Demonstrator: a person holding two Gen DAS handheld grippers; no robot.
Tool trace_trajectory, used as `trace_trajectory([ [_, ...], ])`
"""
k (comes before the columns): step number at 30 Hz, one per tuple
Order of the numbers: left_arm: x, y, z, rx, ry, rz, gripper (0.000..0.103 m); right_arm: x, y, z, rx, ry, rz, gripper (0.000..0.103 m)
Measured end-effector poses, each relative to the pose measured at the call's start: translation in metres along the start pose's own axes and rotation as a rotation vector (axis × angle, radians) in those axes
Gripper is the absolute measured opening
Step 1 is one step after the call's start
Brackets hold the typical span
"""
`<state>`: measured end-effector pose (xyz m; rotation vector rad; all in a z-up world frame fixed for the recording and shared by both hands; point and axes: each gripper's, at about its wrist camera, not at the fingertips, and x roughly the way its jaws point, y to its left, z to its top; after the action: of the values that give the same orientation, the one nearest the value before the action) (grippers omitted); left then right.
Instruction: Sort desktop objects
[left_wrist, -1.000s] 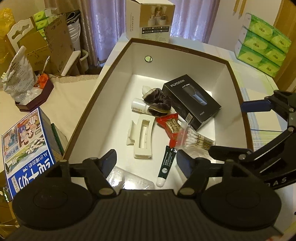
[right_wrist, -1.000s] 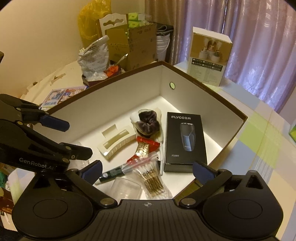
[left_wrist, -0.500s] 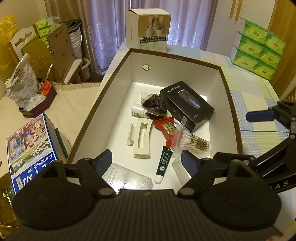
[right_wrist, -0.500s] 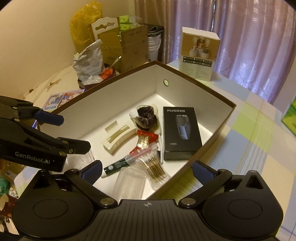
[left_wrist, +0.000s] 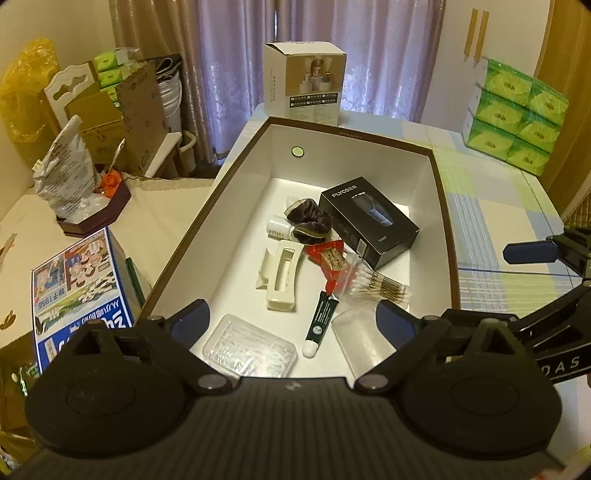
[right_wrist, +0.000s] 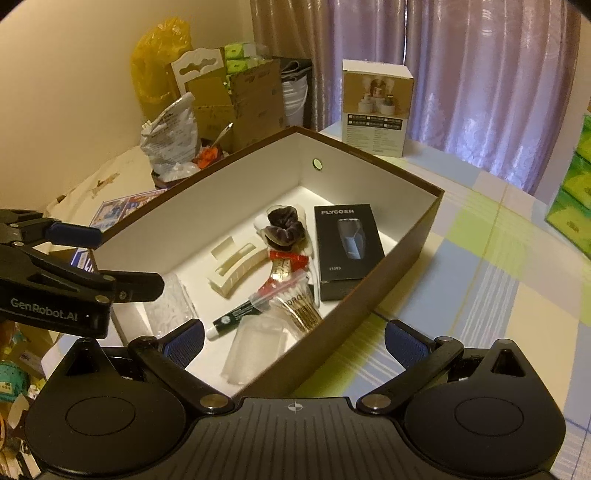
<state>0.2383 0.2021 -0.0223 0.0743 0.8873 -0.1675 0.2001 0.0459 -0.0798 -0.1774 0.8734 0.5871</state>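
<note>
Over the box (left_wrist: 441, 206), I held both hand-held grippers, left (left_wrist: 293, 317) and right (right_wrist: 293, 338), wide open and empty, since everything looked sorted inside.

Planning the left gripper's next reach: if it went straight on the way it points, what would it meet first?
Probably the dark green tube with a white cap on the floor of the brown-rimmed white box, lying about midway ahead of the open left gripper. Depth is unclear; the clear plastic case sits just left.
</note>
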Motion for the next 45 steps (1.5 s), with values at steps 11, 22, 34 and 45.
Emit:
trace_trajectory([
  [11,-0.032,-0.016,-0.018,-0.065,-0.036,0.071,0.102,-0.030,-0.005,-0.017,0.023,-0.020,0.025,0.101],
  [22,-0.062,-0.049,-0.036,-0.100,-0.029,0.125,0.102,-0.064,-0.018,-0.036,0.018,-0.044,0.047,0.101],
  [34,-0.088,-0.084,-0.055,-0.120,-0.031,0.158,0.102,-0.094,-0.029,-0.056,-0.016,-0.068,0.075,0.101],
  [45,-0.103,-0.113,-0.070,-0.132,-0.042,0.197,0.102,-0.110,-0.041,-0.076,-0.040,-0.066,0.102,0.101],
])
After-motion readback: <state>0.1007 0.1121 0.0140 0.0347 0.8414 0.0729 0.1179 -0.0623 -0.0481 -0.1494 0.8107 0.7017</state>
